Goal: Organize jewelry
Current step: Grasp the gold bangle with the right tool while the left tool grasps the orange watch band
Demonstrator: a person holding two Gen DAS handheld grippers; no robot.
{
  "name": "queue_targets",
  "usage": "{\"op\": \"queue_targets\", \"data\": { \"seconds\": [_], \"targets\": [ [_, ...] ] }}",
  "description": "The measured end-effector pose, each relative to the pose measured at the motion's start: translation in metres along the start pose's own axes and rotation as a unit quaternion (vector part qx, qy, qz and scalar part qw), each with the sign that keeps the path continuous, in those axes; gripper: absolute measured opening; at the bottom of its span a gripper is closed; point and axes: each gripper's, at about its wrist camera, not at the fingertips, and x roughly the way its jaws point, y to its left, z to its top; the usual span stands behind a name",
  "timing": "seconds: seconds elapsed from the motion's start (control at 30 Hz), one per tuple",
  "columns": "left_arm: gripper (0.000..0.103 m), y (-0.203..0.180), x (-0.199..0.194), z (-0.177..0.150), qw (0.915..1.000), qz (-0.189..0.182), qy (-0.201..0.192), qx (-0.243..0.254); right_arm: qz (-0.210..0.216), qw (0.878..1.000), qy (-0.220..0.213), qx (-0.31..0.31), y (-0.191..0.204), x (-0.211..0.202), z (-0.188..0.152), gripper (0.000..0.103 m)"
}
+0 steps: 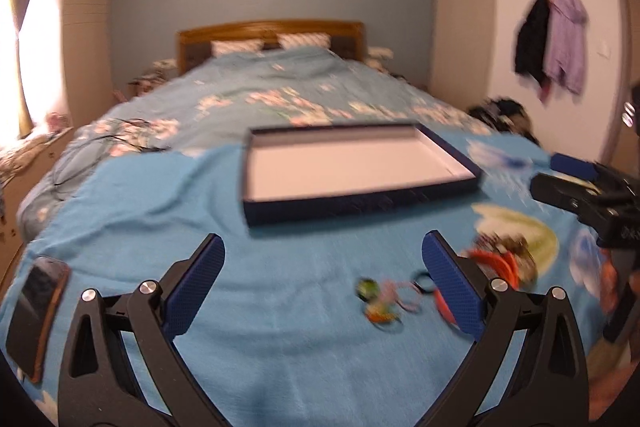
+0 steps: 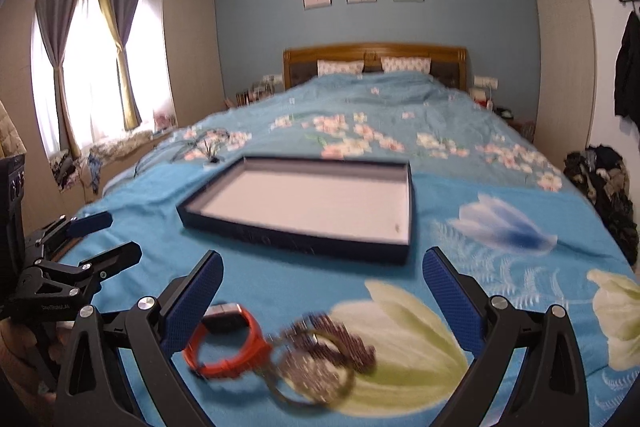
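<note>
A shallow dark-blue tray (image 1: 360, 205) with a pale lining sat at the centre of both views on the blue bedspread (image 1: 280, 347); nothing lay inside it except a tiny dark speck near its lower right corner in the right wrist view. The left gripper (image 1: 322, 283) was spread wide, holding nothing, with small blurred jewelry pieces (image 1: 380, 301) low and right of centre. The right gripper (image 2: 322, 293) was likewise spread, above an orange watch (image 2: 232, 343) and beaded bracelets (image 2: 324, 363) at bottom centre.

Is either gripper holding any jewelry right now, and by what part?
Nothing is held. The left gripper and the right gripper are both open above the bedspread, with the orange watch lying free.
</note>
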Motion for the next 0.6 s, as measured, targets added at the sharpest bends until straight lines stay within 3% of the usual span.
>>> {"op": "queue_targets", "data": {
  "seconds": [0.1,0.2,0.27,0.47,0.6],
  "targets": [
    [0.094,-0.011,0.01,-0.007,0.9983,-0.047,0.027,0.021,0.006,0.999,0.04,0.003,-0.01,0.006,-0.007,0.091],
    [0.084,-0.026,0.016,-0.014,0.9947,-0.084,0.05,0.032,0.015,0.997,0.077,0.002,-0.016,0.012,-0.015,0.078],
    [0.077,-0.033,0.017,-0.017,0.9912,-0.111,0.066,0.028,0.025,0.995,0.098,0.002,-0.019,0.015,-0.02,0.058],
    [0.057,-0.042,0.03,-0.022,0.9809,-0.159,0.112,0.012,0.042,0.989,0.139,0.004,-0.022,0.018,-0.034,0.027],
    [0.047,-0.049,0.038,-0.026,0.9746,-0.178,0.135,0.015,0.054,0.987,0.15,0.008,-0.024,0.016,-0.039,0.024]
  ]
}}
